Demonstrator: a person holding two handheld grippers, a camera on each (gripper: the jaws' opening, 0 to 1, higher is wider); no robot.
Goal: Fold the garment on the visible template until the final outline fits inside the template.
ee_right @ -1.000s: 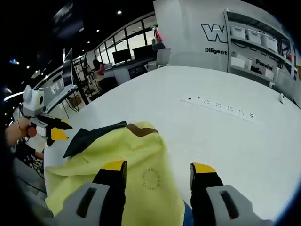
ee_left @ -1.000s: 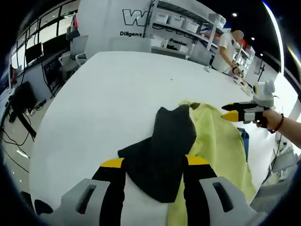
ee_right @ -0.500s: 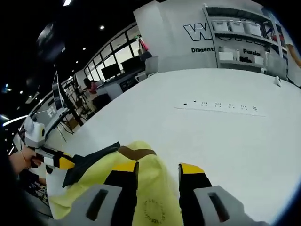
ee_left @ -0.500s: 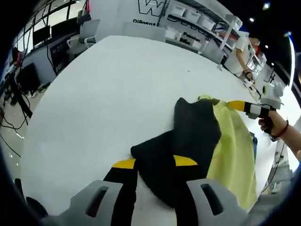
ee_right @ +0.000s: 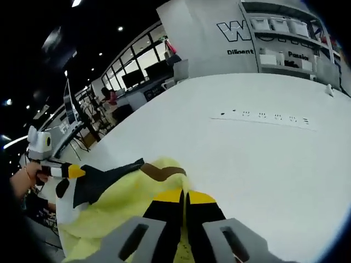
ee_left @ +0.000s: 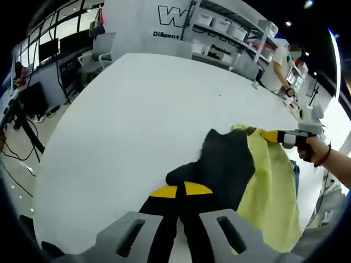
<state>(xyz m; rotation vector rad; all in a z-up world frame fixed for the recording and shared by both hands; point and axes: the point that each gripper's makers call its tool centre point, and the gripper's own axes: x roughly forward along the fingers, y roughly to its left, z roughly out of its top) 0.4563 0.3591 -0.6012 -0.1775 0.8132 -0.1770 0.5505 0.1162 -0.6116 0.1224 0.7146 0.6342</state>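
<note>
A yellow garment point(ee_left: 269, 189) with a black part point(ee_left: 227, 164) lies bunched on the white table point(ee_left: 131, 109). My left gripper point(ee_left: 182, 190) is shut on the black part's near edge. My right gripper point(ee_left: 270, 135), held by a hand, pinches the yellow cloth near the collar. In the right gripper view, my right gripper point(ee_right: 185, 195) is shut on the yellow garment point(ee_right: 126, 205) just below its brown collar point(ee_right: 162, 172). The left gripper point(ee_right: 68, 171) holds the black part point(ee_right: 101, 181) at the left. A thin blue strip point(ee_left: 296, 178) peeks from under the garment's far side.
A row of sockets point(ee_right: 263, 116) is set into the table point(ee_right: 263, 164) beyond the garment. Shelves with bins point(ee_left: 225, 27) and chairs point(ee_left: 104, 44) stand past the far edge. A person point(ee_left: 274, 60) works at the back right. Desks with monitors point(ee_right: 137, 79) line the left side.
Both grippers have gone from open to shut: the left on the black part, the right on the yellow cloth. The yellow cloth has bunched up a little at the collar.
</note>
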